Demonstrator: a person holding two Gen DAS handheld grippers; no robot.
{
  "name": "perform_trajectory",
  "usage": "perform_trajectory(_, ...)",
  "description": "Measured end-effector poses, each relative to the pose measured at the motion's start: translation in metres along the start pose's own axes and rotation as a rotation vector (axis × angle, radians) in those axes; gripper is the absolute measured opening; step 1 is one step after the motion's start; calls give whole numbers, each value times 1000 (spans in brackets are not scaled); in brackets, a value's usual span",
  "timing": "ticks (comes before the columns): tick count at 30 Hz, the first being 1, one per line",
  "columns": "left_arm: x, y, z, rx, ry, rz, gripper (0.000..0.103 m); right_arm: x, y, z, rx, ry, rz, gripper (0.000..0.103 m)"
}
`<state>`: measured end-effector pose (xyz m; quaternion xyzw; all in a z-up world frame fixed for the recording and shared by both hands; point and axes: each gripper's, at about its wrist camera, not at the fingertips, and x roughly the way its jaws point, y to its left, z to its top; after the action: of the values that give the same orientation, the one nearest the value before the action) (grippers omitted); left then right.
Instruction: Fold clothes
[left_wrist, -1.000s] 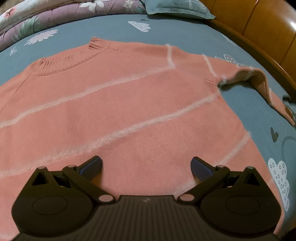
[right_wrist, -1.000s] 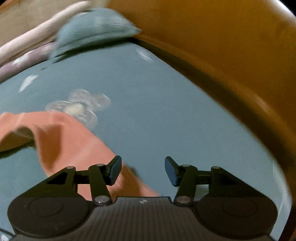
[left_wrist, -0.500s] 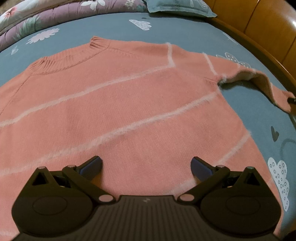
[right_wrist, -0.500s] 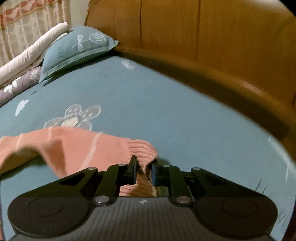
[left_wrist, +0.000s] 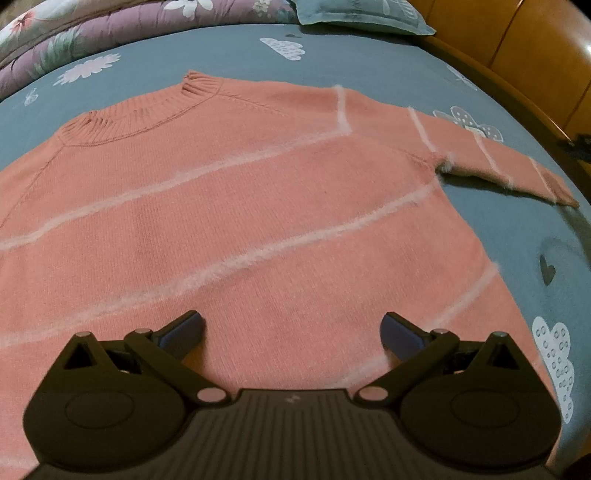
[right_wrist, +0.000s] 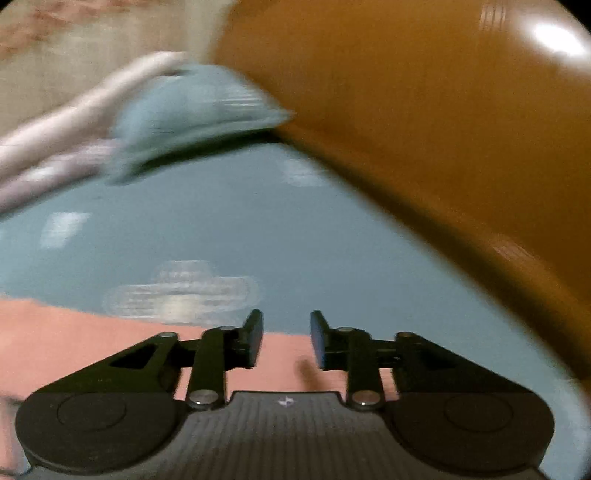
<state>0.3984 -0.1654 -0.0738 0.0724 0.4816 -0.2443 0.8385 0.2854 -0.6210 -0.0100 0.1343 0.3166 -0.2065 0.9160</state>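
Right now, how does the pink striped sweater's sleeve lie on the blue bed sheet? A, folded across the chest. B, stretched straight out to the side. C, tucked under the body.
B: in the left wrist view the sleeve of the pink striped sweater extends straight sideways over the blue bed sheet.

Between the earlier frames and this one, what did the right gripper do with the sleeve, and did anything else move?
The right gripper, shut on the cuff half a second ago, has opened and let go. The sleeve, earlier bent, now lies straightened outward on the bed. The left gripper stays open over the sweater body, unmoved.
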Motion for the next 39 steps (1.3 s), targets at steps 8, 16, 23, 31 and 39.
perform_trajectory(8, -12, 7, 0, 30, -25, 73, 102, 29, 167, -17, -272, 77, 434, 35)
perform_trajectory(16, -8, 34, -12, -34, -10, 96, 102, 52, 198, -44, -338, 181, 437, 37)
perform_trajectory(23, -10, 55, -23, -65, -53, 66, 102, 41, 220, -2, -288, 157, 469, 38)
perform_trajectory(31, -13, 59, -34, -41, -105, 44, 102, 123, 293, 15, -190, 260, 390, 36)
perform_trajectory(39, -13, 64, -38, -33, -144, 27, 102, 151, 322, 30, -257, 199, 300, 34)
